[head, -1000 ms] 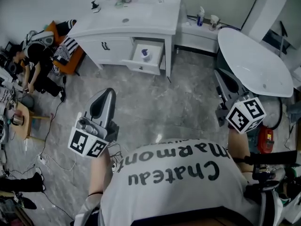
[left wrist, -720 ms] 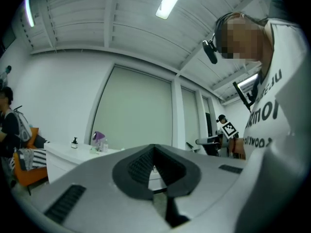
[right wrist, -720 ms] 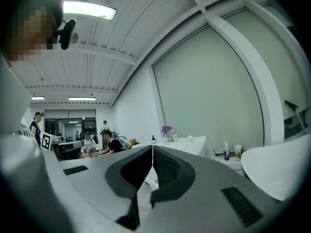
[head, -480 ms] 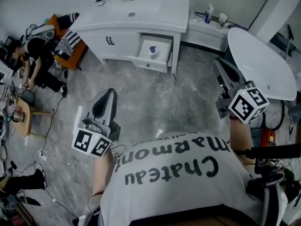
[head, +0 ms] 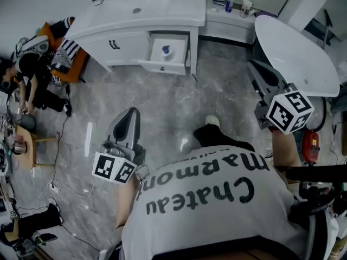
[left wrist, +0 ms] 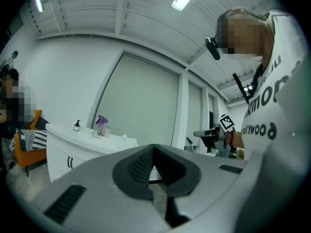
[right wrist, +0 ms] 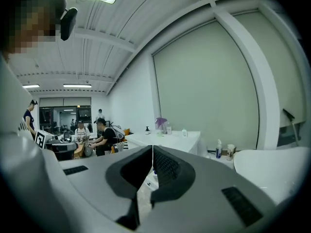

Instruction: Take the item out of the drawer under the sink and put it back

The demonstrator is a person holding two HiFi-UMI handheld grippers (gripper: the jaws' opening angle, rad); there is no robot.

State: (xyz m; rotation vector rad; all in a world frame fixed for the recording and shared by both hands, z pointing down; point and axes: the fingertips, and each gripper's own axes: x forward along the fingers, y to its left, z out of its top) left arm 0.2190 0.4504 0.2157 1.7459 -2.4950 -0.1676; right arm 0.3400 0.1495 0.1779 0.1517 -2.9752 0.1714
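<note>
A white sink cabinet (head: 162, 10) stands against the far wall, and its right-hand drawer (head: 162, 65) is pulled out. A small blue-and-white item (head: 167, 50) lies inside the drawer. My left gripper (head: 130, 111) hovers over the marble floor well short of the cabinet, shut with nothing in it. My right gripper (head: 252, 64) is further right, beside the white tub, also shut and holding nothing. In the left gripper view the jaws (left wrist: 154, 146) meet, with the cabinet (left wrist: 82, 140) off to the left. The right gripper (right wrist: 152, 147) points toward the cabinet (right wrist: 167, 139).
A large white oval tub (head: 295, 58) fills the right side. Bottles (head: 230, 3) stand on a low ledge next to the cabinet. People sit at the left (head: 35, 69) by an orange seat. Cables trail over the floor (head: 59, 183). My shoe (head: 212, 122) is on the floor ahead.
My foot has stepped forward into view. The left gripper has sunk a little lower, and the right gripper has shifted forward. Both stay shut. The drawer and its item are unchanged.
</note>
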